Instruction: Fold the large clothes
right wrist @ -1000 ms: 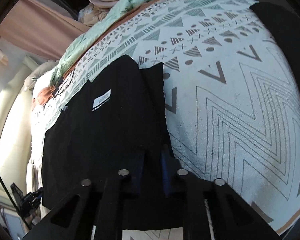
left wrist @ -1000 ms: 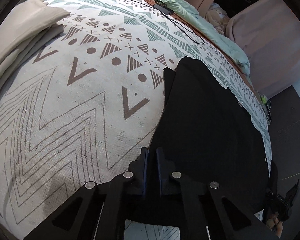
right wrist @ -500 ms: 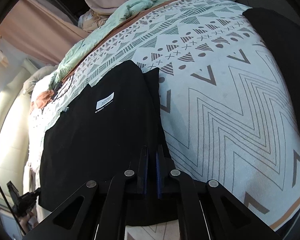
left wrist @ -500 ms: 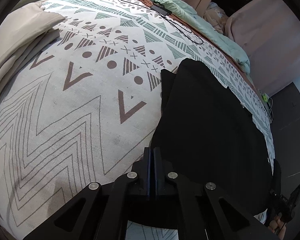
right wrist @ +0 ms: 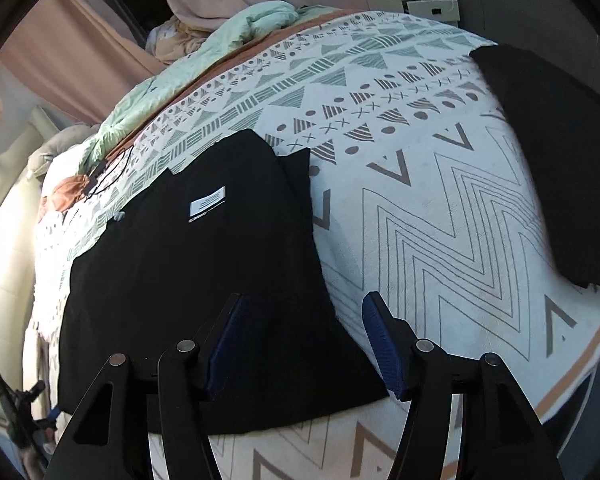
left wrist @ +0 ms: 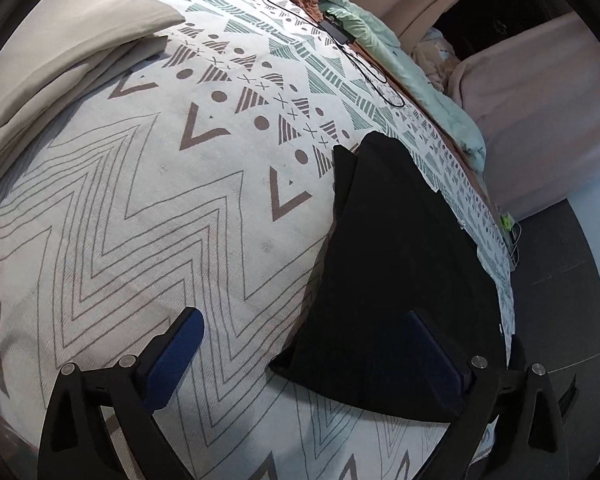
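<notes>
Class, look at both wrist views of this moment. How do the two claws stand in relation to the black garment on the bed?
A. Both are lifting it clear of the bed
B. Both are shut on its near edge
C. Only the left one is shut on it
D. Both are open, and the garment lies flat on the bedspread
D: the left claw and right claw both show spread fingers, with the black garment lying flat on the patterned bedspread.

I see a black garment (right wrist: 204, 272) on a white bedspread (left wrist: 140, 216) printed with grey zigzags, brown chevrons and teal triangles; blue finger pads (left wrist: 176, 354).
</notes>
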The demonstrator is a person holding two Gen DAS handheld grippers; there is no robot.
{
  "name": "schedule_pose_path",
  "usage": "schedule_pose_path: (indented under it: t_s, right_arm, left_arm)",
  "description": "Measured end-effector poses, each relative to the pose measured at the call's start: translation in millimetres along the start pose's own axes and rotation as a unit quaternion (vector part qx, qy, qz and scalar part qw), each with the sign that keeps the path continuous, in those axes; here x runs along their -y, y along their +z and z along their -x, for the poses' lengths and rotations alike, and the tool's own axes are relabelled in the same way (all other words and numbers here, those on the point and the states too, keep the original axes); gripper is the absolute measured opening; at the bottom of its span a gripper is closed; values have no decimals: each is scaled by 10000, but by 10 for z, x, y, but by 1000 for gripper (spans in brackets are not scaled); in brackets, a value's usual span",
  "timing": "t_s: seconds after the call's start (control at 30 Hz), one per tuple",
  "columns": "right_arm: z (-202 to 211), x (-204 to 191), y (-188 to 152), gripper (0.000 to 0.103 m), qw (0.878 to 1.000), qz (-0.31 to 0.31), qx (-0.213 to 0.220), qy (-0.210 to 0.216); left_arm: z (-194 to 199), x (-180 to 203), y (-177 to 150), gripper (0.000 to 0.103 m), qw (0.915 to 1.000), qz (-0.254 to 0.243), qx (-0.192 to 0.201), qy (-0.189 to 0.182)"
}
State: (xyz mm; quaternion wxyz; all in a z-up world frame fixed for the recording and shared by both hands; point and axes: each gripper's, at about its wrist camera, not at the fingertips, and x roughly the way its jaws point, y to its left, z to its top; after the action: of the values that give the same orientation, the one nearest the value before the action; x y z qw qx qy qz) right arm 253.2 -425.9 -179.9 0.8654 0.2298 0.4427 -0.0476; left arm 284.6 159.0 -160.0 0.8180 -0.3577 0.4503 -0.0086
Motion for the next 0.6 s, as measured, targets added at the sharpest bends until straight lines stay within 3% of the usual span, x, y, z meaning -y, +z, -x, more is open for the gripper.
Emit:
schedule_pose_path:
  t_s: [0.1,0.17,0.33,0.6]
  right_arm:
    - [160,-168,-40,61,9996,215,153,21]
    - [246,-335,-72,61,9989,396,212,118]
    - [235,-739,-216,61,9964,723,52,432]
    - [-34,-1314,-578,59,9878,1168,-536,881]
  left_arm:
    - [59,-62,-35,94,9999,113,-56,12]
    - [48,-81,-63,79,9996,188,-164,-157]
    - [-18,-125,-139,56,9983,327,-432,-221]
    - [-164,-205,-179,40,9934,655,-748,-571]
